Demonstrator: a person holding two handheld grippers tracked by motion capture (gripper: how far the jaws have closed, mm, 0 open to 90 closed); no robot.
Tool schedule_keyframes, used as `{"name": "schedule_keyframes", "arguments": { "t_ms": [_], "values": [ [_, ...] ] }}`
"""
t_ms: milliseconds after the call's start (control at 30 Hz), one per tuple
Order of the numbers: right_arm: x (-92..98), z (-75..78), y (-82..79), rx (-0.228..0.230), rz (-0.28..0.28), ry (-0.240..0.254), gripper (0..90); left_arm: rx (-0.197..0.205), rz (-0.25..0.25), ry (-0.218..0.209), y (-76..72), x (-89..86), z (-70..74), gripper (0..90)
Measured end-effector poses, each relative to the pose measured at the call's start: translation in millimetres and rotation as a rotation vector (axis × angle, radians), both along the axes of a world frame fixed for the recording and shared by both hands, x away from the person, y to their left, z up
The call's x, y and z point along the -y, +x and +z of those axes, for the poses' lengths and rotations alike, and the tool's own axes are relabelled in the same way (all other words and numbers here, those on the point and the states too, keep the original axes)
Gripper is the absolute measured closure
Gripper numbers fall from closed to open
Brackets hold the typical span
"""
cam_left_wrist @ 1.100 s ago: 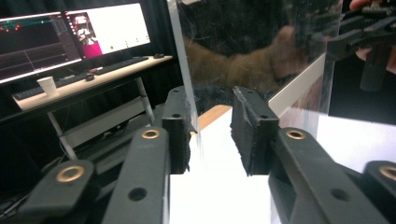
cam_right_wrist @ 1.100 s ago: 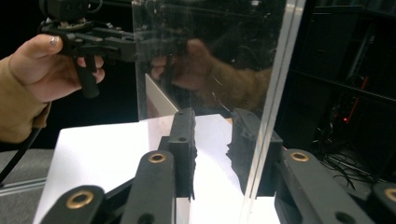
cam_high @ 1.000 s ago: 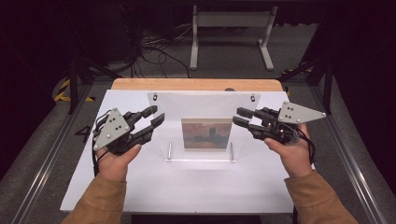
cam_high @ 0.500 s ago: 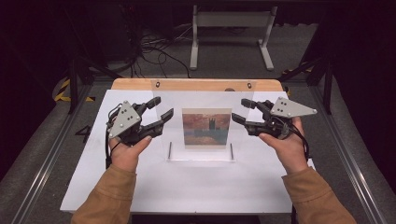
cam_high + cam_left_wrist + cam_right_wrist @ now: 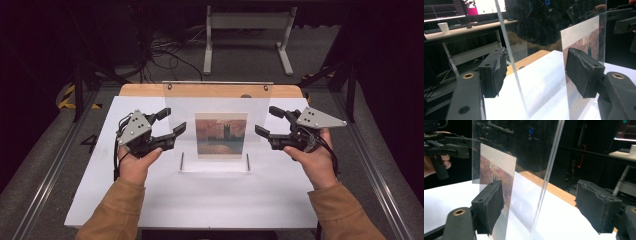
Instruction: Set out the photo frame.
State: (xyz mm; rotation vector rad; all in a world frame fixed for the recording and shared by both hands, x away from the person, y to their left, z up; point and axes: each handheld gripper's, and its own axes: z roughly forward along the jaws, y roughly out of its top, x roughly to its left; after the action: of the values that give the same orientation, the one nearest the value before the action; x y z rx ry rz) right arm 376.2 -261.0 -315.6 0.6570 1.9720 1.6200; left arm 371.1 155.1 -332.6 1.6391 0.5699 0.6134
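A clear acrylic panel (image 5: 217,97) stands upright in a low stand on the white table (image 5: 200,200). It carries a small picture (image 5: 220,135) of a building in a reddish haze. My left gripper (image 5: 172,120) straddles the panel's left edge (image 5: 509,57). Its jaws have just been opening, and neither pad touches the edge between them. My right gripper (image 5: 266,120) straddles the right edge (image 5: 549,170) the same way, jaws just opened, pads clear of the sheet. The picture (image 5: 584,42) (image 5: 496,167) shows through the acrylic in both gripper views.
A wooden board (image 5: 145,90) lies along the table's far edge behind the panel. Metal rails run down both sides of the table. A white frame stand (image 5: 245,30) and loose cables sit on the floor beyond. A desk with a paper cup (image 5: 443,27) stands farther off.
Both grippers' jaws have spread wider around the panel's side edges. The left hand has shifted slightly toward the panel. The panel's top edge sits higher in view.
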Motion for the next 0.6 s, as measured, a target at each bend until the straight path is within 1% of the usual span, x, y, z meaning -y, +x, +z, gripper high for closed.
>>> {"name": "schedule_keyframes", "arguments": {
  "t_ms": [67, 133, 267, 300, 333, 367, 400, 433, 467, 500, 533, 567, 600],
  "values": [
    [4.4, -0.1, -6.5, -0.005, -0.022, -0.004, 22.4, -0.006, 0.005, 0.02, -5.2, -5.4, 0.0, 31.6],
    [8.7, 0.6, -11.5, -0.008, -0.03, -0.013, 22.5, -0.015, 0.012, 0.045, -11.2, -11.8, -1.2, 30.3],
    [18.5, 0.6, -23.2, -0.007, -0.044, -0.041, 22.5, -0.049, 0.026, 0.065, -23.7, -28.2, -6.6, 28.3],
    [21.2, -0.3, -26.4, -0.012, -0.046, -0.044, 22.2, -0.053, 0.031, 0.066, -26.5, -32.6, -8.7, 28.0],
    [21.2, -0.3, -26.4, -0.012, -0.046, -0.044, 22.2, -0.053, 0.031, 0.066, -26.5, -32.6, -8.7, 27.8],
    [24.0, -1.7, -29.4, -0.017, -0.048, -0.047, 21.9, -0.065, 0.038, 0.067, -30.9, -40.2, -12.8, 27.8],
    [29.2, -4.6, -33.9, -0.027, -0.055, -0.058, 21.4, -0.069, 0.044, 0.07, -32.3, -43.3, -14.7, 27.4],
    [35.0, -8.5, -37.4, -0.034, -0.066, -0.07, 20.7, -0.082, 0.056, 0.083, -35.3, -49.9, -19.6, 27.3],
    [35.0, -8.5, -37.4, -0.034, -0.066, -0.07, 20.7, -0.082, 0.056, 0.083, -35.3, -49.9, -19.6, 27.2],
    [41.8, -14.3, -40.8, -0.046, -0.08, -0.075, 20.3, -0.09, 0.065, 0.092, -37.5, -54.1, -23.6, 27.0],
    [41.8, -14.3, -40.8, -0.046, -0.08, -0.075, 20.3, -0.097, 0.074, 0.102, -39.1, -57.6, -26.7, 27.0],
    [48.3, -21.5, -43.4, -0.066, -0.095, -0.076, 19.5, -0.116, 0.086, 0.108, -42.3, -63.9, -33.2, 26.6],
    [48.3, -21.5, -43.4, -0.066, -0.095, -0.076, 19.5, -0.116, 0.086, 0.108, -42.3, -63.9, -33.2, 26.5]
  ]
}}
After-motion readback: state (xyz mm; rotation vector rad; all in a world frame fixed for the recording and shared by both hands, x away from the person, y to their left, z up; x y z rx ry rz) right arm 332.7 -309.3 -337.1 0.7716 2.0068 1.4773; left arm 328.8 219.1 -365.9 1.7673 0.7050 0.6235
